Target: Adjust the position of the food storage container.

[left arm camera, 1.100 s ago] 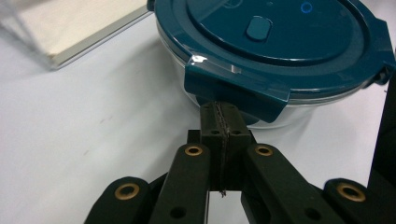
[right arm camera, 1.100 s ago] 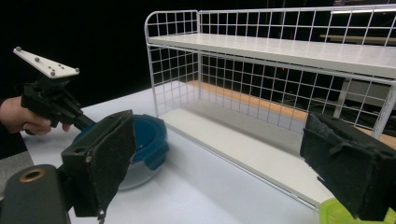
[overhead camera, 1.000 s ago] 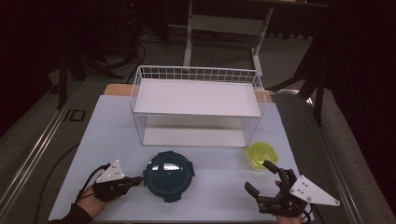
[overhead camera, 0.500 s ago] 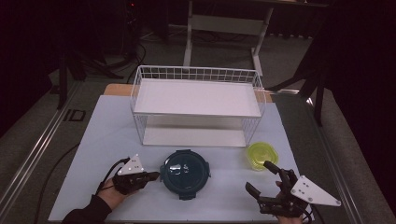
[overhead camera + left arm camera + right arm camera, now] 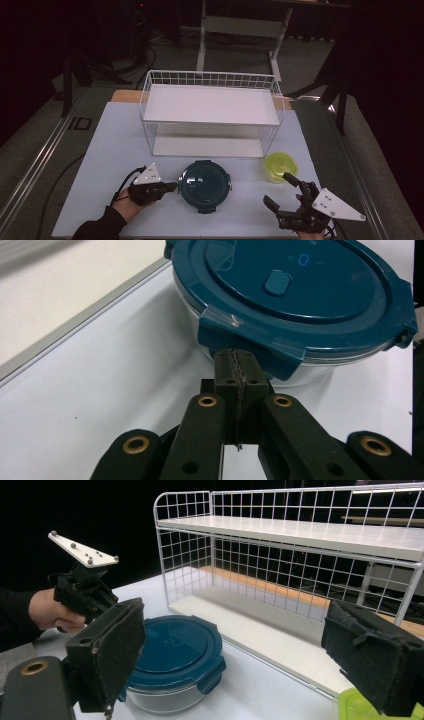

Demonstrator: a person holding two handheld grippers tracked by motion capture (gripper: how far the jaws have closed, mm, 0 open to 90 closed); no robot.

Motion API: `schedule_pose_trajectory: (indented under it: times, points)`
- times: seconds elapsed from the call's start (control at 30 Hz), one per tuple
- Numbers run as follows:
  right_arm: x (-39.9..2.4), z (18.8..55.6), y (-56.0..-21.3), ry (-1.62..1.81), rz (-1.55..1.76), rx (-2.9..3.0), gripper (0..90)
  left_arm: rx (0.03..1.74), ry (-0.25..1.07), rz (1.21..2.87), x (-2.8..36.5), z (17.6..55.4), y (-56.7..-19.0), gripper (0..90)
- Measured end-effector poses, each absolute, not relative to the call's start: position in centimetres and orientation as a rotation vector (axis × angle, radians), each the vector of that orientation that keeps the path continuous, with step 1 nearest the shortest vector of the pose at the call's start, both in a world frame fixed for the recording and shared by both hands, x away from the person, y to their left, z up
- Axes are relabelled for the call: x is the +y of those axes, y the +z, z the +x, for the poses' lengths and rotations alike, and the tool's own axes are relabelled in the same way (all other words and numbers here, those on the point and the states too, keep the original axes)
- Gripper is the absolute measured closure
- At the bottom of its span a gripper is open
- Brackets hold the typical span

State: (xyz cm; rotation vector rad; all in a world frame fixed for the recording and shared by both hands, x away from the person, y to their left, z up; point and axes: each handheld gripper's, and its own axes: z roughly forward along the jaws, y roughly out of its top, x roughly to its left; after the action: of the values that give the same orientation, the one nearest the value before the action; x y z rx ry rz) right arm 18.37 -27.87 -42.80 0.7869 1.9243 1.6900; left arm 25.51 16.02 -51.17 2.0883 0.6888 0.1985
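The round food container with the dark teal clip-on lid [image 5: 205, 185] sits on the white counter [image 5: 110, 150], near its front edge and just in front of the two-tier white wire rack [image 5: 212, 107]. The left hand-held gripper [image 5: 170, 187] lies low and level at the container's left side, its jaws pressed together with nothing between them, and their closed tip sits right at, perhaps just under, one of the lid's side clips [image 5: 250, 347]. Held so, it looks set to nudge the container sideways or to pry at that clip; which of the two cannot be told. The right hand-held gripper [image 5: 279, 194] rests at the front right of the counter with its jaws spread wide apart and empty, pointing toward the container and the rack as if waiting to receive or steady it. A small yellow-green lidded tub [image 5: 280, 166] stands just beside the rack's right front leg, between the right hand-held gripper and the rack's lower shelf [image 5: 207, 146], so it could get in the way of a reach from that side. Both rack shelves lie bare.
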Motion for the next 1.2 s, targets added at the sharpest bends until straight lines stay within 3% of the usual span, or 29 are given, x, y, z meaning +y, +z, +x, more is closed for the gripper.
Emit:
schedule_pose_trajectory:
  times: [0.9, 1.2]
  points:
    - [-27.7, 18.7, -43.2, 1.686, 0.801, 1.950, 10.1, 0.664, 0.144, 2.063, 13.0, 26.5, -51.1, 89.7]
    - [-27.7, 18.6, -43.3, 1.712, 0.797, 1.945, 10.1, 0.656, 0.128, 2.015, 14.1, 26.5, -50.1, 87.2]
